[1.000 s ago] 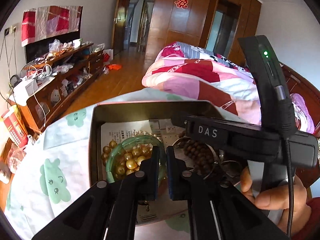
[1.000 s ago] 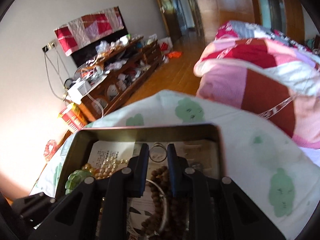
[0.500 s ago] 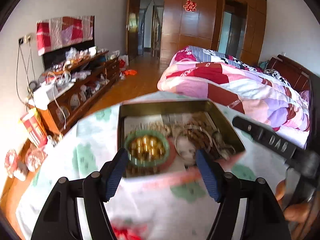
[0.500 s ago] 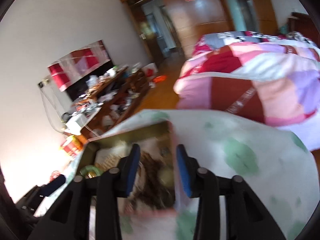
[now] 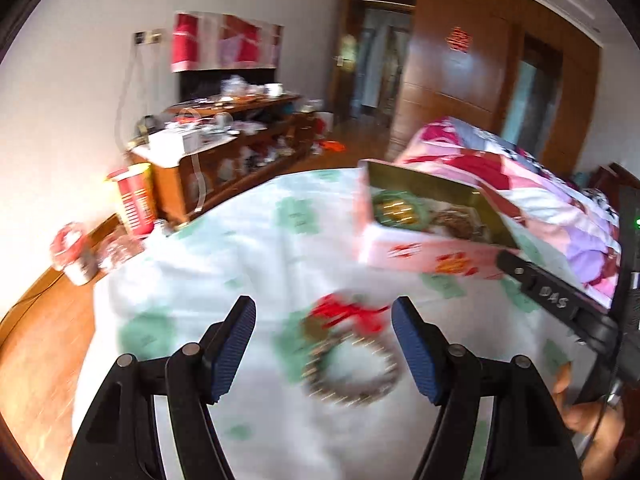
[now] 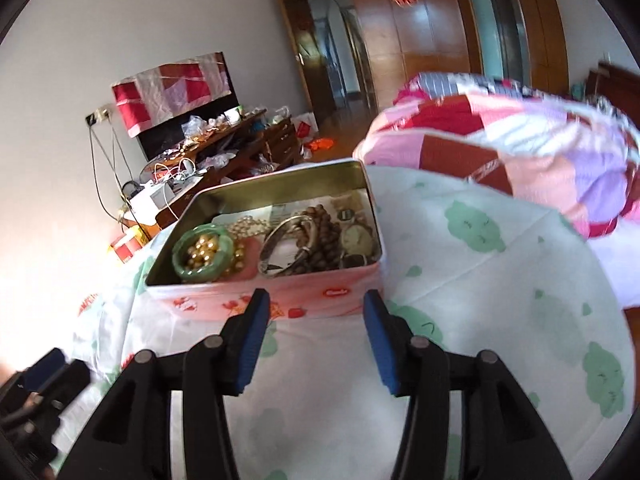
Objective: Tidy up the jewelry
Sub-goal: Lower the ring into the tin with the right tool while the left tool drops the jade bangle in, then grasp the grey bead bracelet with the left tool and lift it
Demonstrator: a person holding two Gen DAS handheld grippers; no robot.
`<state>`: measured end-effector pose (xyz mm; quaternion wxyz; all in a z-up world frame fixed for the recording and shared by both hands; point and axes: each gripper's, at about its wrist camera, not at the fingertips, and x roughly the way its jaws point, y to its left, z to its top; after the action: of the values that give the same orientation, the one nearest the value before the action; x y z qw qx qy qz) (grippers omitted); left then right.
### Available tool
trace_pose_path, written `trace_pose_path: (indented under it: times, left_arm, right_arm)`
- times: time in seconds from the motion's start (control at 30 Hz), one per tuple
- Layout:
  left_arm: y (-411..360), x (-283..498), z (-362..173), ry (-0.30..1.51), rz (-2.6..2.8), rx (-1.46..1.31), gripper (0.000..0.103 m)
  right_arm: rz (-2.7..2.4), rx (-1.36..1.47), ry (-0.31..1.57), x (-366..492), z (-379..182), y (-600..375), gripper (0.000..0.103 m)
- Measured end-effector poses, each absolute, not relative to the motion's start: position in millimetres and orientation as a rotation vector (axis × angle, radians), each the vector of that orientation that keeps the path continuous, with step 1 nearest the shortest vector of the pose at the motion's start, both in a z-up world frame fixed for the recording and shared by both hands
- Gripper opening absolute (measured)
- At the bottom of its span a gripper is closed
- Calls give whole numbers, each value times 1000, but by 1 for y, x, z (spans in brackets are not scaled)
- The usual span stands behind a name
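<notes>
A pink tin box (image 6: 280, 304) holds a green bangle (image 6: 202, 254) around gold beads, a silver bangle (image 6: 286, 242), brown wooden beads (image 6: 322, 236) and a watch (image 6: 356, 238). My right gripper (image 6: 316, 336) is open and empty just in front of the tin. In the left wrist view the tin (image 5: 424, 258) sits to the upper right. My left gripper (image 5: 324, 344) is open over a blurred beaded bracelet with a red tassel (image 5: 352, 364) lying on the cloth.
A white cloth with green prints (image 6: 500, 280) covers the table. A bed with a pink patchwork quilt (image 6: 520, 140) lies behind. A cluttered wooden cabinet (image 5: 224, 148) stands along the left wall. The other gripper (image 5: 560, 304) shows at the right of the left wrist view.
Both grippers opened and pulled back out of the tin. The left one swung left and down over the bracelet on the cloth. The right one backed to the tin's front.
</notes>
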<state>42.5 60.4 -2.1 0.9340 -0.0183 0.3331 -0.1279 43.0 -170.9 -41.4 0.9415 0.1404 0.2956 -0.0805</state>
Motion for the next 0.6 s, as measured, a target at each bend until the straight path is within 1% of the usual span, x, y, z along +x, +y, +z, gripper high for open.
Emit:
trace_pose_path:
  times: [0.17, 0.4, 0.6]
  left_arm:
    - [81, 43, -13, 731, -227, -105, 71]
    - [76, 36, -32, 795, -218, -40, 71]
    - [80, 32, -33, 800, -253, -60, 71]
  right_arm:
    - [-120, 242, 647, 47, -47, -150, 52]
    - [-99, 231, 659, 39, -51, -139, 52]
    - [-101, 243, 649, 33, -50, -137, 52]
